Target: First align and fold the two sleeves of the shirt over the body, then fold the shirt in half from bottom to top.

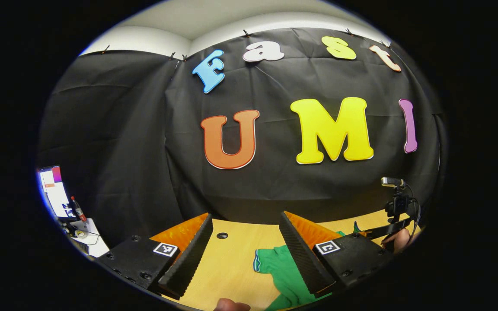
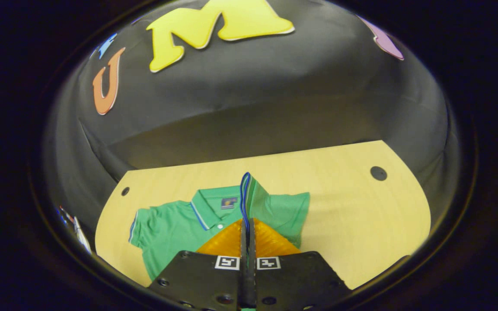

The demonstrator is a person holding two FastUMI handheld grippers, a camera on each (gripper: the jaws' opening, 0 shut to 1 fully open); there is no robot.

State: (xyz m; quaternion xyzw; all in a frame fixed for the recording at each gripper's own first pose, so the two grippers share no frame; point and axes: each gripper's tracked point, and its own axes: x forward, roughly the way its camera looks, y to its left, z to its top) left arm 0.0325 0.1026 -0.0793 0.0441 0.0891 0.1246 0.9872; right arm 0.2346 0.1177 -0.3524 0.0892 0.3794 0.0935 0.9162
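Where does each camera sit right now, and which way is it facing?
Left gripper view: rides the left gripper, held low over the wooden table, facing the booth's wall; own fingers apart, a fingertip at the bottom edge.
Right gripper view: rides the right gripper, looking down across the table at the green polo shirt; own fingers pressed on a raised sleeve edge.
Shared: table, shirt, wall.

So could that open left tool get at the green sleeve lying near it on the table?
Probably yes. The left tool is open, and the sleeve of the shirt lies flat on the table between and just ahead of its fingers, with nothing in between.
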